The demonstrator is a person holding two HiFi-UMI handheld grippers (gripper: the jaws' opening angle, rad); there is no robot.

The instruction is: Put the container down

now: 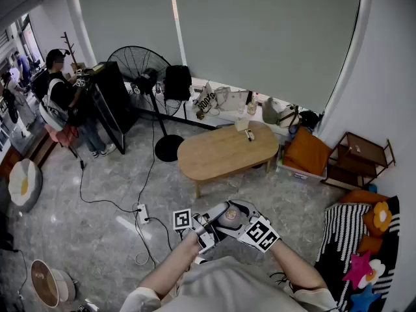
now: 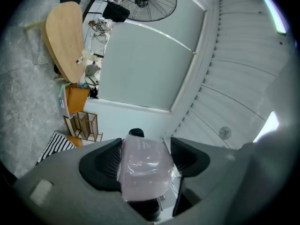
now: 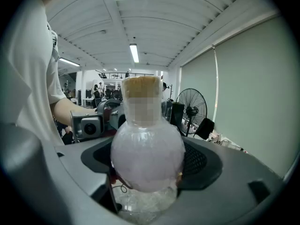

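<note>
In the head view I hold both grippers close in front of my chest, above the floor, with a clear round container (image 1: 229,217) with a tan lid between them. The left gripper (image 1: 209,230) comes in from the left and the right gripper (image 1: 243,222) from the right. In the right gripper view the container's bulging body (image 3: 147,156) fills the gap and touches both pads of the right gripper (image 3: 148,159); the left gripper's camera (image 3: 89,125) faces it from behind. In the left gripper view a translucent part of the container (image 2: 144,170) sits pressed between the left gripper's (image 2: 144,159) pads.
An oval wooden table (image 1: 227,151) stands ahead on the marble floor with small items at its far edge. A standing fan (image 1: 140,70), a power strip with cables (image 1: 142,213), a wooden shelf (image 1: 357,158) and cushions (image 1: 364,239) surround it. A person (image 1: 62,96) stands far left.
</note>
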